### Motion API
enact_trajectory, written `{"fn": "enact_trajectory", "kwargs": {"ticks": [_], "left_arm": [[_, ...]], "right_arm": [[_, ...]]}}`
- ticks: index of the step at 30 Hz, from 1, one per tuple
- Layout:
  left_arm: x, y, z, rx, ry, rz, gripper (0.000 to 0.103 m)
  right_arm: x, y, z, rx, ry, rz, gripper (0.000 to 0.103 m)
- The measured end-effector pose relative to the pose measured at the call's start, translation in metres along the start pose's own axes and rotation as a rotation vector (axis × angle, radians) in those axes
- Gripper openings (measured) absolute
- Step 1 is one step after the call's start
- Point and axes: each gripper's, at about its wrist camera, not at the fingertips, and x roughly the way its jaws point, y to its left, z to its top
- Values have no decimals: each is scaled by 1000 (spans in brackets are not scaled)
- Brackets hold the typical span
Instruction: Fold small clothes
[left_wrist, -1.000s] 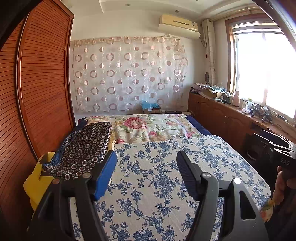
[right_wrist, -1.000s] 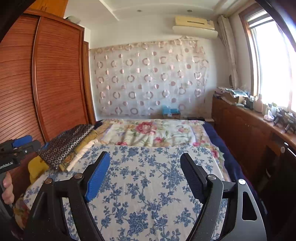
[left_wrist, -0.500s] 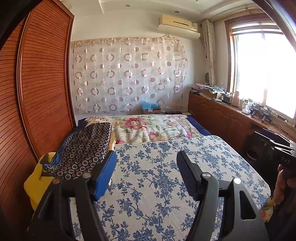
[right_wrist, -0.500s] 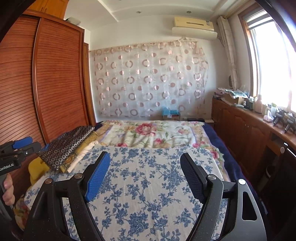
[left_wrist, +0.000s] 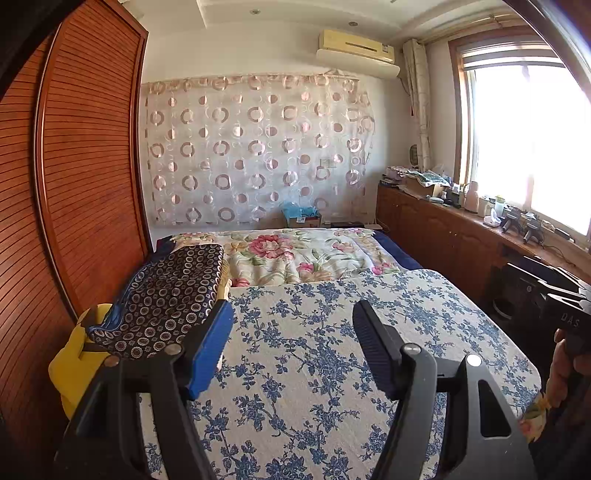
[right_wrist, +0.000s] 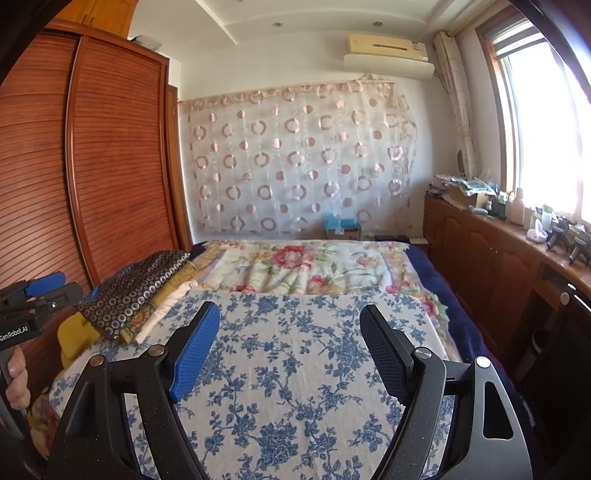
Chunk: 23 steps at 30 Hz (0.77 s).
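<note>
Folded clothes (left_wrist: 166, 295), topped by a dark ring-printed piece, sit stacked along the bed's left edge beside the wardrobe (left_wrist: 85, 192), probably keeping the blue-flowered cover (left_wrist: 317, 354) free for folding; their long axis runs toward the headboard end. Left gripper (left_wrist: 291, 343) and right gripper (right_wrist: 290, 347) hover released, holding nothing.

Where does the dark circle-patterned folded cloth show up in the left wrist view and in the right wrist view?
Left wrist: the dark circle-patterned cloth lies left of centre, just behind the blue pad.
Right wrist: the cloth lies at mid-left, atop a small stack by the wardrobe.
Shared landmark: the air conditioner high on the far wall.
</note>
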Motion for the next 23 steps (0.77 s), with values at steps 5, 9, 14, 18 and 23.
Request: {"fn": "enact_trajectory", "kwargs": {"ticks": [5, 9, 14, 18, 23], "left_arm": [[-1, 1, 1, 0, -1, 2, 67], [-1, 1, 1, -1, -1, 3, 67], [-1, 2, 2, 0, -2, 3, 67], [-1, 2, 2, 0, -1, 3, 67], [-1, 2, 2, 0, -2, 4, 67]], "right_arm": [[-1, 0, 0, 2, -2, -1, 80], [0, 0, 0, 1, -1, -2, 80], [-1, 3, 4, 0, -4, -6, 80], [-1, 2, 4, -1, -4, -4, 80], [-1, 2, 5, 0, -2, -4, 80]]}}
